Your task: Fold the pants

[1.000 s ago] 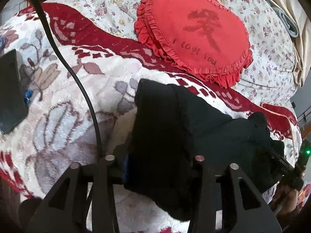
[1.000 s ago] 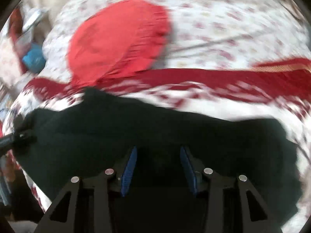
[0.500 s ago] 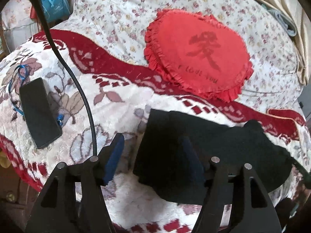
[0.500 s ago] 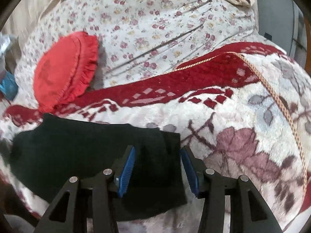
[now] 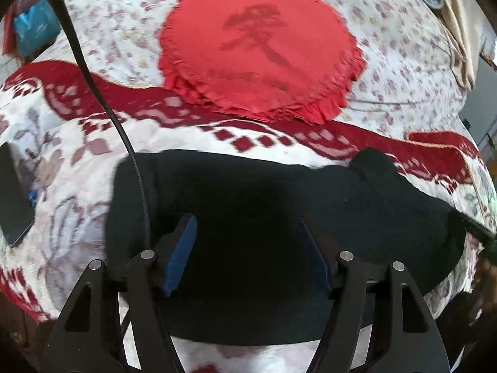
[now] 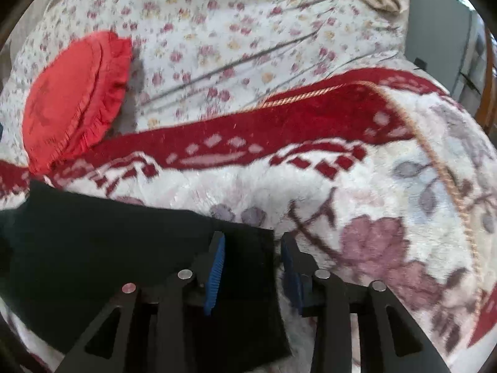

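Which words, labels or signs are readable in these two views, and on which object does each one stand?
Nothing can be read for certain.
Red heart cushion: one large dark character, too blurred to identify.
Same cushion, below the character: a short line of small letters, too blurred to read.
Black pants, floral blanket, left gripper, right gripper: no text visible.

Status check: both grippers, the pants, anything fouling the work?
Left gripper open over pants. Right gripper open, closing, astride pants edge. Black cable trails across pants.
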The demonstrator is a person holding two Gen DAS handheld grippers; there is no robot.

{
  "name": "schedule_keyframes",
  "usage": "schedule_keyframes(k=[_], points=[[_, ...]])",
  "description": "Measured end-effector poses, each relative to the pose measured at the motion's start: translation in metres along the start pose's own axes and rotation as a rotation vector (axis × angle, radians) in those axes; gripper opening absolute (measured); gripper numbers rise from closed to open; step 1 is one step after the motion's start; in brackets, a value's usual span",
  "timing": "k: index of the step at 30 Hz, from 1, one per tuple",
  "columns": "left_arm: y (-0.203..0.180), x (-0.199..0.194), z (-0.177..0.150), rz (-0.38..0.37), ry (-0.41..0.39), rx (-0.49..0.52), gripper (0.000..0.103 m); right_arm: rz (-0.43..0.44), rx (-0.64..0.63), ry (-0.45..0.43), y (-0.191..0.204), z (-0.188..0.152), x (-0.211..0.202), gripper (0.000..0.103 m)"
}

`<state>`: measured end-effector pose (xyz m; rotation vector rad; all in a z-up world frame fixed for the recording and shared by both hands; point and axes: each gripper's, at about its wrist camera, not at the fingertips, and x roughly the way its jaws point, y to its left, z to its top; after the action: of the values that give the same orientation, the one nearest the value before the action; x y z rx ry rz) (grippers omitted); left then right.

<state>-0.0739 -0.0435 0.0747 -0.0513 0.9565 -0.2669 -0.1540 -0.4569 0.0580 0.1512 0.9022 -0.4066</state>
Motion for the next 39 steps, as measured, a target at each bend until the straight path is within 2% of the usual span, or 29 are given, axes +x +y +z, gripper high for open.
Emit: schedule_keyframes(k=[5, 9, 12, 16, 18, 22, 27, 30, 33, 39], points=[[-0.03, 0.004, 0.001, -0.031, -0.004, 0.057, 0.067, 0.04, -0.029, -0.04, 0.008, -0.009, -0.038, 0.04], [-0.054, 0.012, 0.001, -0.054, 0.002, 0.098, 0.067, 0.146, -0.033, -0.01, 0.022, -0.027, -0.045, 0.04], [-0.069, 0.023, -0.001, -0.058, 0.015, 0.128, 0.067, 0.184, -0.043, 0.021, 0.031, -0.039, -0.038, 0.04], [-0.084, 0.044, -0.007, -0.059, 0.064, 0.16, 0.067, 0.174, -0.054, 0.086, 0.036, -0.053, -0.015, 0.042], [-0.089, 0.053, -0.01, -0.046, 0.086, 0.17, 0.067, 0.181, -0.043, 0.075, 0.034, -0.054, -0.014, 0.043], [-0.097, 0.056, -0.01, -0.022, 0.082, 0.191, 0.067, 0.191, -0.019, 0.068, 0.023, -0.052, -0.019, 0.043], [-0.111, 0.049, -0.007, -0.054, 0.082, 0.212, 0.067, 0.203, -0.008, 0.031, 0.011, -0.048, -0.034, 0.045], [-0.124, 0.047, -0.007, -0.072, 0.079, 0.233, 0.067, 0.195, -0.007, 0.049, 0.01, -0.05, -0.028, 0.046], [-0.138, 0.046, -0.007, -0.084, 0.082, 0.262, 0.067, 0.151, -0.007, 0.096, 0.008, -0.054, -0.011, 0.046], [-0.163, 0.048, -0.005, -0.108, 0.089, 0.316, 0.067, 0.18, 0.058, 0.073, -0.009, -0.055, -0.02, 0.048]])
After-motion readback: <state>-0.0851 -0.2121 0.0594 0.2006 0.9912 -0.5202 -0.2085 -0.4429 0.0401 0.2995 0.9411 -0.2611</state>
